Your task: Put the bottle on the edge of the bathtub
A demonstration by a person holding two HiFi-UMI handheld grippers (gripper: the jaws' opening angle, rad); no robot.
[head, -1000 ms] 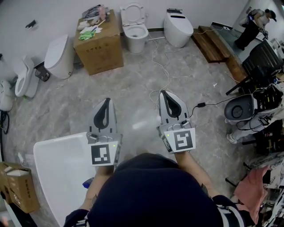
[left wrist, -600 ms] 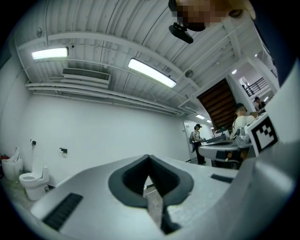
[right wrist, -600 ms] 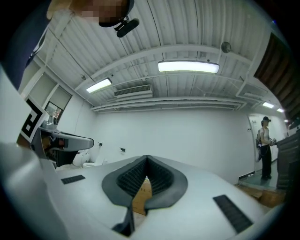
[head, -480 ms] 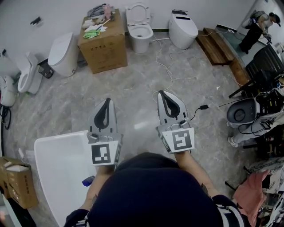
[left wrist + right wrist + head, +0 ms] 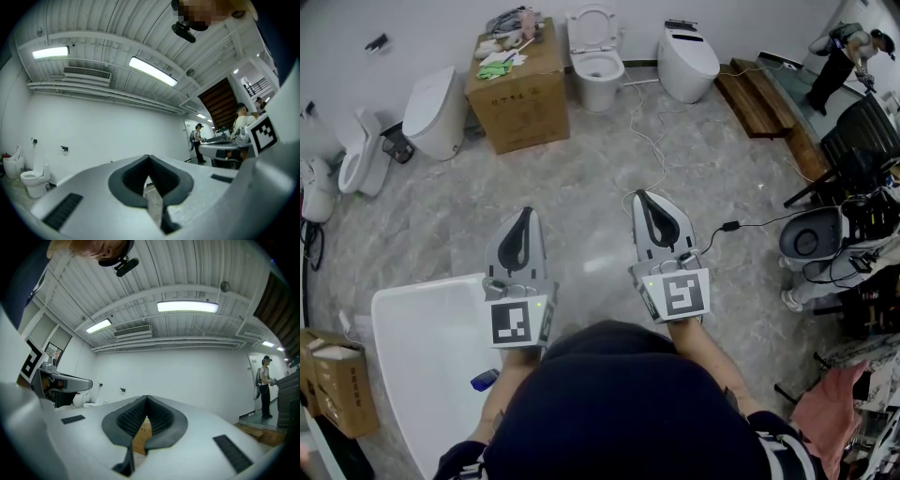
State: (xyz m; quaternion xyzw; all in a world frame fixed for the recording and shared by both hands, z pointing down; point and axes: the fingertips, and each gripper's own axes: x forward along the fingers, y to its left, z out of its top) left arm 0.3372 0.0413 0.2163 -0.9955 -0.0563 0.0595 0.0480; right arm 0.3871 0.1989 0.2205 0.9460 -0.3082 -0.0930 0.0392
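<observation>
Compared with a second ago, little has altered: the whole scene sits slightly further right and lower in the head view, while both tools hold the same posture as before and the task's thing has not shifted. The left gripper (image 5: 525,214) has its jaws pressed together with nothing between them; its own view confirms this, showing the left gripper (image 5: 149,157) closed at the tips with only floor visible through the gap lower down. The right gripper (image 5: 641,195) is likewise closed and empty, as the right gripper (image 5: 146,397) shows in its own view. The two tools run side by side, apart, both pointing forward over the marbled floor. The bathtub (image 5: 422,289) lies under and to the left of the left gripper's rear half, its rim passing beneath the marker cube. The bottle (image 5: 484,380) lies inside the tub, behind the left gripper and just left of the forearm that holds it, not on the rim. Only a short blue end shows; that end lies slantwise, roughly across the gripper's line. The remainder is hidden behind the arm, so which way it points cannot be told. A cardboard box (image 5: 517,89) stands well ahead of the left gripper's tips.
</observation>
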